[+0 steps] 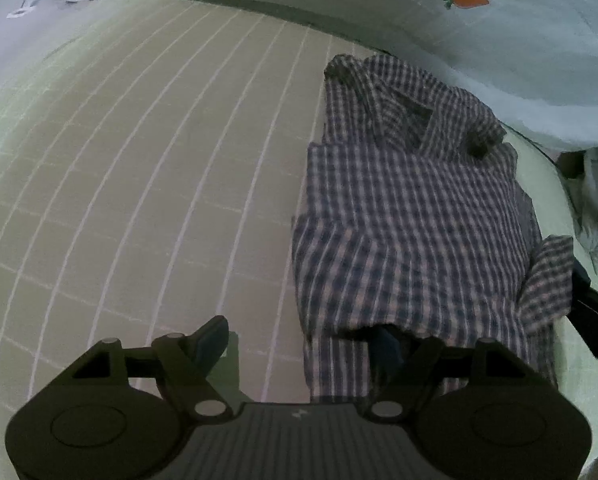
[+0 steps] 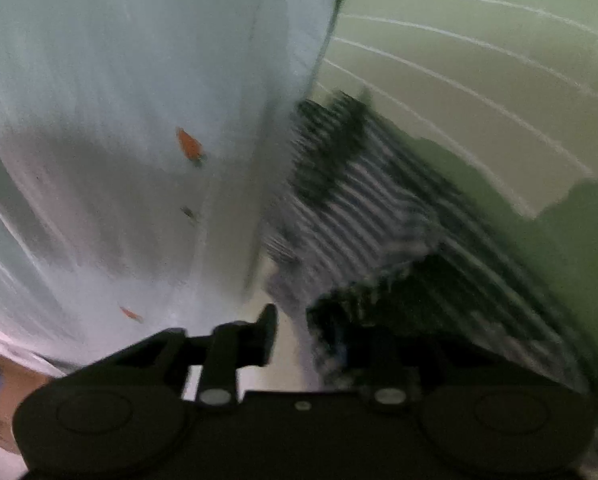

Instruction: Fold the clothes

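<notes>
Clearly a soft shirt, best taken by its hem corners

The checked shirt (image 1: 411, 216) lies partly folded on the striped bed (image 1: 159, 180), beside a carrot-print sheet (image 1: 499, 20). It looks light, limp and creasing. Left gripper (image 1: 303, 340) jaws stand spread, one finger under the hem; right gripper (image 2: 311, 328) jaws are parted too, with blurred cloth over one finger

Soft checked cloth shirt (image 1: 411, 216) on matt woven mat (image 1: 159, 168)
</notes>
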Motion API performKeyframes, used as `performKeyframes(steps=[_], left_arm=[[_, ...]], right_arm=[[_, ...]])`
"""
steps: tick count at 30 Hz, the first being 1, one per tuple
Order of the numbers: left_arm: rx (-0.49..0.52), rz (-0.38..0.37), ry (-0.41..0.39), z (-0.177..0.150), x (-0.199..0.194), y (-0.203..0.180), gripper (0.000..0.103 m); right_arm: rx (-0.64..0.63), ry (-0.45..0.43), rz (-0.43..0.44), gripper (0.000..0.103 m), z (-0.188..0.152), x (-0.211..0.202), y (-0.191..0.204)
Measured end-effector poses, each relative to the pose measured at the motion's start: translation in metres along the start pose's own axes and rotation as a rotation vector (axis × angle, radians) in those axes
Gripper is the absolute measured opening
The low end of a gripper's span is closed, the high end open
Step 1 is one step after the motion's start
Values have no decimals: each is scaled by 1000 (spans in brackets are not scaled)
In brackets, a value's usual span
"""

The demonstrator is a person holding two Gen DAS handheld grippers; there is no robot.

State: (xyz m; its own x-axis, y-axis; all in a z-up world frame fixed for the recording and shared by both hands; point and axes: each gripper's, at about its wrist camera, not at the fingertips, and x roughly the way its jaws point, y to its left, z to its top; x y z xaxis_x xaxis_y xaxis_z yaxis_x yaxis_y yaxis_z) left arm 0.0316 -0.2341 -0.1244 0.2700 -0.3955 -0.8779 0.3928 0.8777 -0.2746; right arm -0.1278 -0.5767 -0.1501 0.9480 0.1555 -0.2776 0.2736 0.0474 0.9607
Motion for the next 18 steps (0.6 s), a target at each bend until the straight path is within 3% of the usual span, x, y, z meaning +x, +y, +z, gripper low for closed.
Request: performKeyframes(steps=[1,3,7,8,15,18], left_arm=[[-6,0,-4,3,1,0,77],[-18,0,-18,9,2,0,77],[-20,-13,-40,17,3,1,77],[-17,-19,-41,18,4,0,77],[7,-54,-31,29,22,-12,77],[-15,-48,-69,37,23,-13,77]], right_arm=[[34,-8,51,65,3,1,-2],[68,-32,77,65,5,2,-2],[-221,-88,-134,65,-3,-13,24],[-228,-90,-141,65,-6,-18,23],[-123,-137,-189,67,-19,-51,-9],[-111,-160,-197,68,-21,-58,-13]])
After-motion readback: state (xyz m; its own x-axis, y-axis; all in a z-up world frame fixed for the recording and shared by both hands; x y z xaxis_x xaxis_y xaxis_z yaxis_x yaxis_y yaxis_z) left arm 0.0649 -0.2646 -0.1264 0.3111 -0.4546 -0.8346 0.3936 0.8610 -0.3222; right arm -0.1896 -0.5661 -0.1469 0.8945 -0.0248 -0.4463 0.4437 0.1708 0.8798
